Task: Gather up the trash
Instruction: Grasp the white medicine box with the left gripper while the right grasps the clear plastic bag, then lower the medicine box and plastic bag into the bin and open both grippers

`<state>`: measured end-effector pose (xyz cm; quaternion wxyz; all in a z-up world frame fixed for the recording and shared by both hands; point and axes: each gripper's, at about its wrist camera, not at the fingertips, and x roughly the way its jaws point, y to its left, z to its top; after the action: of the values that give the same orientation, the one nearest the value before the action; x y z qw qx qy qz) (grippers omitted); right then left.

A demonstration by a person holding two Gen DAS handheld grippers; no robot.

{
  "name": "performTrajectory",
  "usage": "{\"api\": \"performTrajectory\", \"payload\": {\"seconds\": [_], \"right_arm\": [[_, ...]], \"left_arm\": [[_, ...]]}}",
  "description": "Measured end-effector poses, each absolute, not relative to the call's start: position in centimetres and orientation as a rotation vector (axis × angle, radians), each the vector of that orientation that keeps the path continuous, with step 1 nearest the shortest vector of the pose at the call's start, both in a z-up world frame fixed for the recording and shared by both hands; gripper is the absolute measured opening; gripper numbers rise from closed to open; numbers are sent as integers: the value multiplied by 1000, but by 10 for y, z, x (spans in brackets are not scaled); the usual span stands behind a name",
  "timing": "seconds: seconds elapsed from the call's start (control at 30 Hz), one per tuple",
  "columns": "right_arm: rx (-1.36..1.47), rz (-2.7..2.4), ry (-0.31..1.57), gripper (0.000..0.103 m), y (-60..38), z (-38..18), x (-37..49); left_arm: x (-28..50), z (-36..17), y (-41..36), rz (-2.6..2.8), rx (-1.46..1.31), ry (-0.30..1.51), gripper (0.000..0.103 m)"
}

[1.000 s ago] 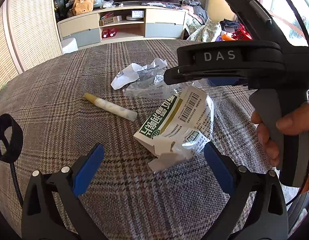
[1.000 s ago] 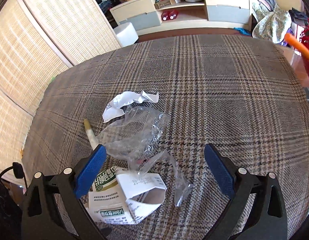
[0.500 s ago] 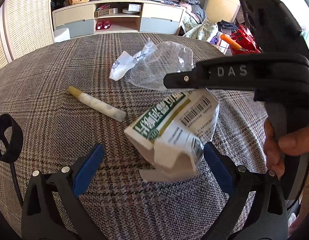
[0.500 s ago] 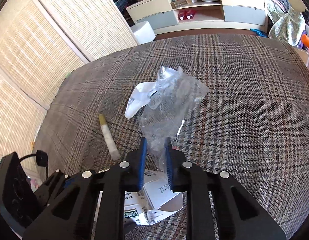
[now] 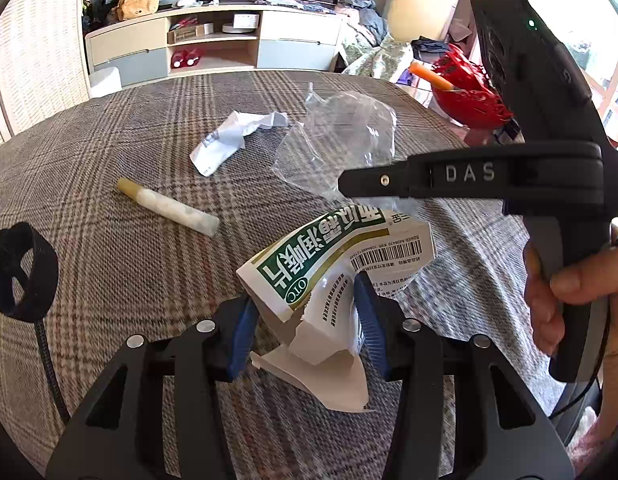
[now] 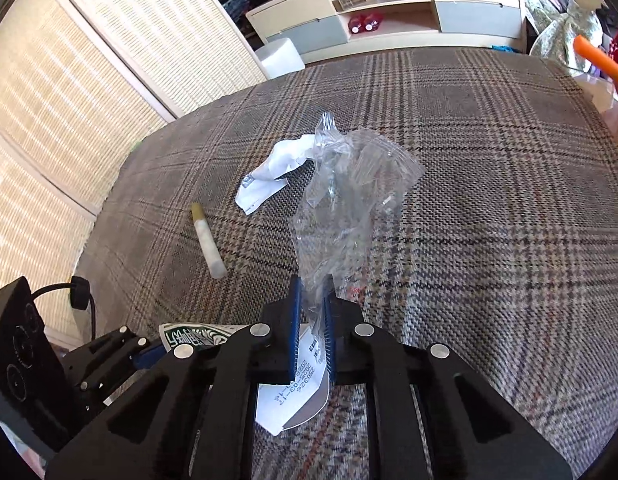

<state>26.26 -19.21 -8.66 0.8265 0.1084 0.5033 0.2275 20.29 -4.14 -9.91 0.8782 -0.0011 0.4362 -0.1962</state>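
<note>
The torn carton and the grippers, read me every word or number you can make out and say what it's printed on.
"DAS": on the side of the right gripper.
"OTC": in a green oval on the torn carton, which the left gripper holds.
Large white Chinese characters on the carton's green band: upside down, not readable with confidence.
Barcode digits, fine print, date stamp: too small.

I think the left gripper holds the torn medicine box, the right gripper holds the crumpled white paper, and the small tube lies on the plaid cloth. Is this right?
One detail is wrong. The right gripper holds the clear plastic wrapper, not the crumpled white paper, which lies on the plaid cloth; the right wrist view shows this. The left gripper does hold the torn medicine box, and the small tube does lie on the cloth.
</note>
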Motion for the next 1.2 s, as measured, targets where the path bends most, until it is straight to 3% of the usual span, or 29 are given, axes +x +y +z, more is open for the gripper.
{"api": "performTrajectory", "payload": {"seconds": [0.13,0.4,0.9,1.2], "right_arm": [[212,457,1061,12,-198,-77,247],[221,403,1062,12,-221,-70,208],[145,324,976,12,-235,-20,73],[100,301,949,12,-229,-29,-8]], "left_arm": [[182,-98,-52,-440,41,902,42],[143,-92,-61,-445,86,897,28],[24,-45,-45,-332,83,850,27],[-49,-53,-37,-315,70,857,26]]}}
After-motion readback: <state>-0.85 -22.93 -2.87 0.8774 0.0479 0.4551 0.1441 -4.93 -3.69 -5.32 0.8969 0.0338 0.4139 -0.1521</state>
